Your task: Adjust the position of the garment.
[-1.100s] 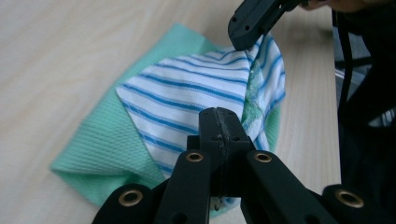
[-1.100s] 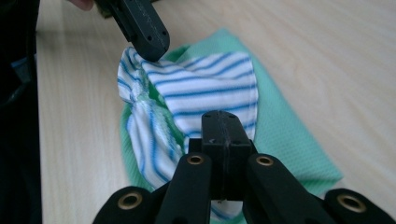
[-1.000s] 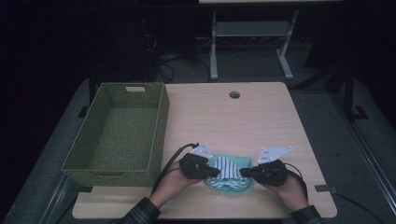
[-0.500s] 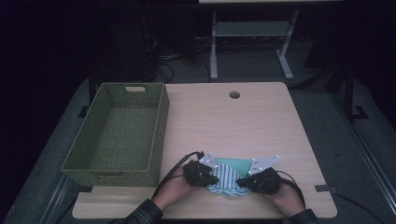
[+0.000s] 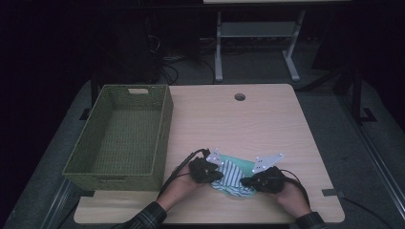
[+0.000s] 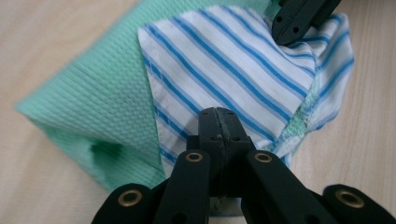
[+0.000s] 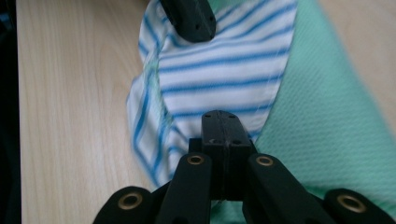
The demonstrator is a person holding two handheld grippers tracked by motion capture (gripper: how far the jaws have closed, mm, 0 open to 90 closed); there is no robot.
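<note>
Near the counter's (image 5: 267, 119) front edge, beside the woven basket (image 5: 119, 133), the left tool (image 5: 220, 175) and right tool (image 5: 244, 182) each pinch the striped cloth (image 6: 224, 70) with its green backing, a soft, light, floppy piece best gripped at opposite edges.

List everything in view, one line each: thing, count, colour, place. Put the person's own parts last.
cloth: one, mint green with a white, blue-striped side, near edge of the table, between the two grippers
basket: one, green woven, left part of the table, nothing in it
table: one, light wood, with a round hole near its far edge
metal frame: one, grey, on the floor behind the table
left gripper: one, black, fingers shut on the cloth's striped side
right gripper: one, black, fingers shut on the cloth's striped side
hands: two, left hand and right hand, at the near edge, in dark checked sleeves
</note>
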